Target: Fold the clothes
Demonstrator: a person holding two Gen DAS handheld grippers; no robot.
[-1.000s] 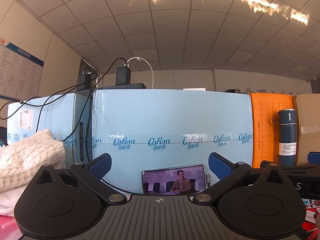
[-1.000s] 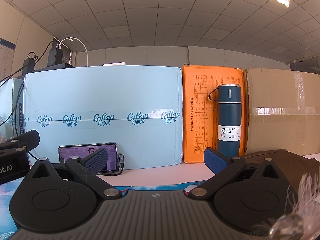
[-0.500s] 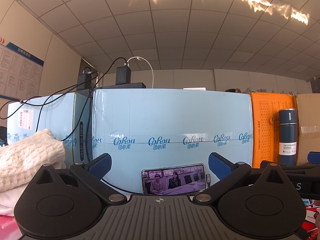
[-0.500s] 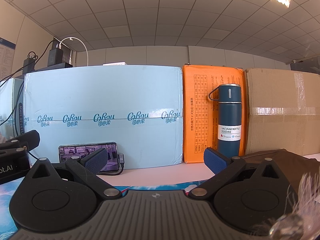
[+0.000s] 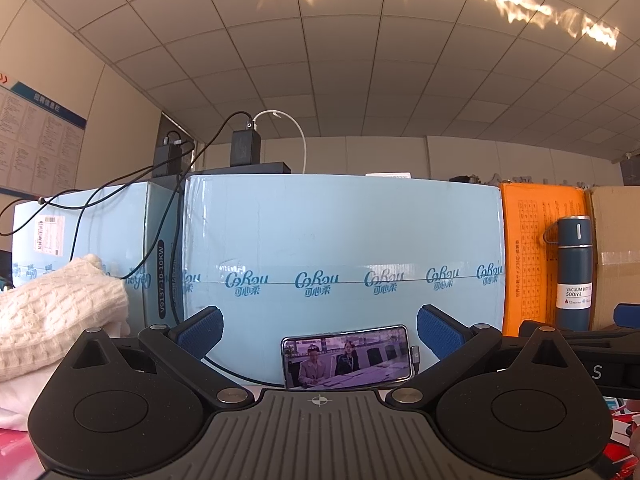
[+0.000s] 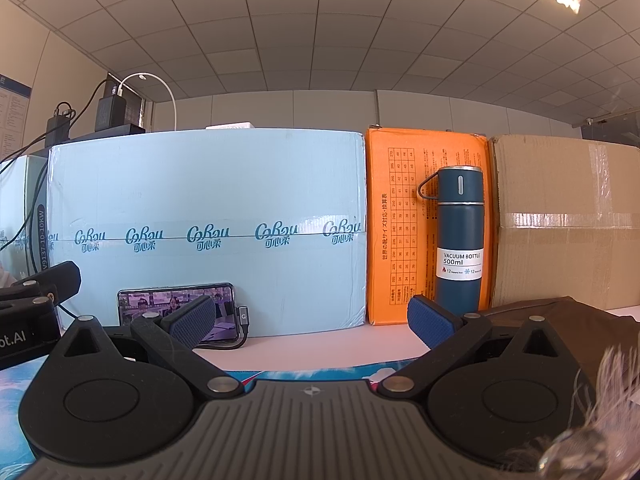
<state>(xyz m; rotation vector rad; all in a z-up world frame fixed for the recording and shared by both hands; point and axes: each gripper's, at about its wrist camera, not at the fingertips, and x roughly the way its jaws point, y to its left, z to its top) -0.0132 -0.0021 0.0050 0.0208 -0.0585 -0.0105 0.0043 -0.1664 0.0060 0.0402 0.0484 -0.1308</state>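
Observation:
A cream knitted sweater [image 5: 52,312] lies heaped at the left of the left wrist view, beside my left gripper [image 5: 319,330], which is open and holds nothing. In the right wrist view a brown garment [image 6: 560,320] lies at the right, behind and beside the right finger of my right gripper [image 6: 311,322]. That gripper is open too, with nothing between its blue pads [image 6: 430,320]. Both grippers sit low over the table and face the boxes at the back.
A pale blue carton [image 5: 340,264] stands across the back, with a phone [image 5: 346,356] propped against it and cables on top. An orange box [image 6: 424,224], a blue vacuum bottle [image 6: 459,236] and a brown carton [image 6: 568,220] stand to the right.
Neither gripper has moved. Only the picture on the phone screen has changed.

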